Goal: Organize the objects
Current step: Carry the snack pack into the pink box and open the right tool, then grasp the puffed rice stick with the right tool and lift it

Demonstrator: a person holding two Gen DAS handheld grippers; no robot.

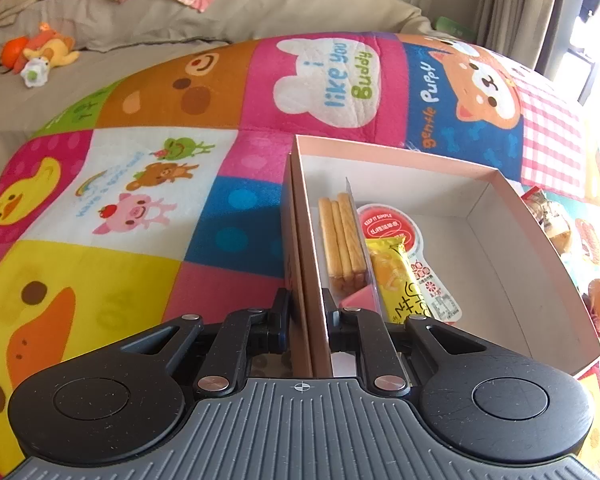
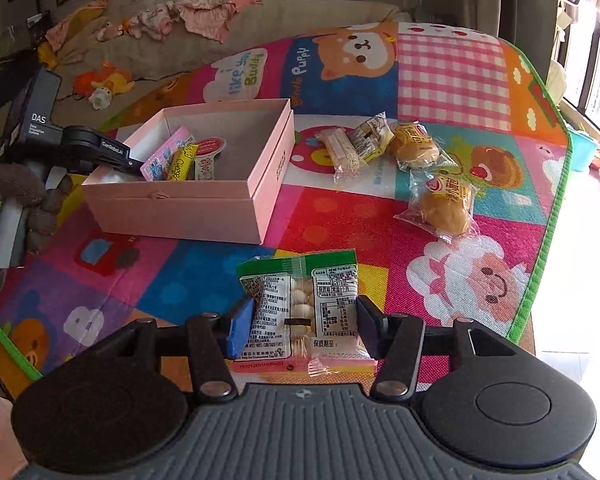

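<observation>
— Pink cardboard wall of the box [image 1: 304, 248] is pinched between the nearly shut jaws of the left gripper [image 1: 306, 312], whose handle reaches in from the mat's [image 2: 340, 216] left edge.

— What's inside?

— Biscuit sticks [image 1: 342, 240], lengthwise along that wall; a yellow packet [image 1: 396, 284] hides part of a red-and-white sachet [image 1: 416, 256].

— And the right gripper [image 2: 304, 328]?

— Tilted down near the mat's near edge, about half open, pads on both sides of a green-topped snack bag [image 2: 304, 300]. The bag's long axis runs away from the camera; its lower end is cut off.
</observation>
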